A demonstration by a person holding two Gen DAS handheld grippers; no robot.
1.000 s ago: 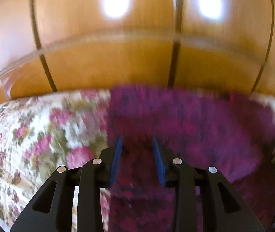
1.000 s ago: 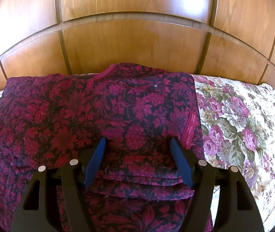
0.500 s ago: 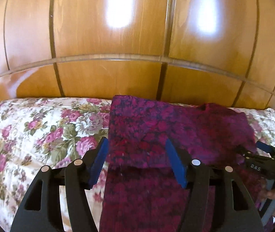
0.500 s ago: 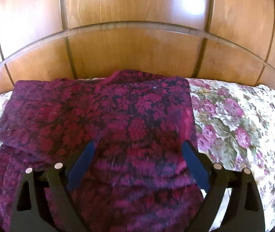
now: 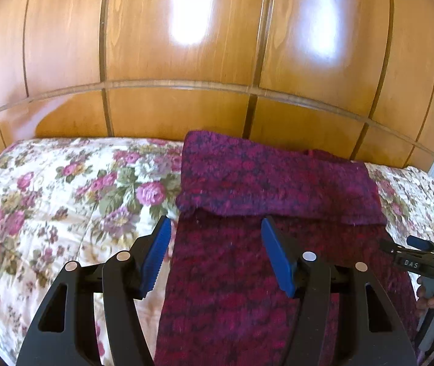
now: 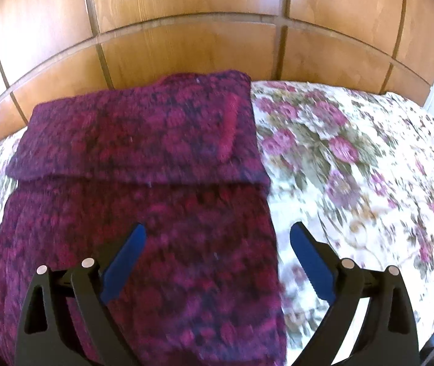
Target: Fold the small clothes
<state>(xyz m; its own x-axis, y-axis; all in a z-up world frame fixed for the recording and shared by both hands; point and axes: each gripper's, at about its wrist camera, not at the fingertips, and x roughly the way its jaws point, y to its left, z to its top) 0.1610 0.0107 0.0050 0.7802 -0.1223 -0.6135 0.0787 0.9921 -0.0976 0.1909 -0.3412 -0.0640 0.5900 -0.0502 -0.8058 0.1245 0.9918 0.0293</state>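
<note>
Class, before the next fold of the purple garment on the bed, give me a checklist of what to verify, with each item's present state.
1. Left gripper free of cloth: ok, open above the garment.
2. Right gripper free of cloth: ok, jaws opening, nothing pinched.
3. Top part folded down, edge fairly straight: ok.
4. Garment lies flat on the floral bedspread: ok where visible.
5. Near hem position: cannot tell, hidden below both views.
6. Grippers clear of each other: ok, right one at the garment's far side.

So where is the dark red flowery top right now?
The dark red flowery top lies on the flowered bedspread against the wooden headboard, its upper part folded down; in both wrist views it sits ahead of the open grippers.
</note>
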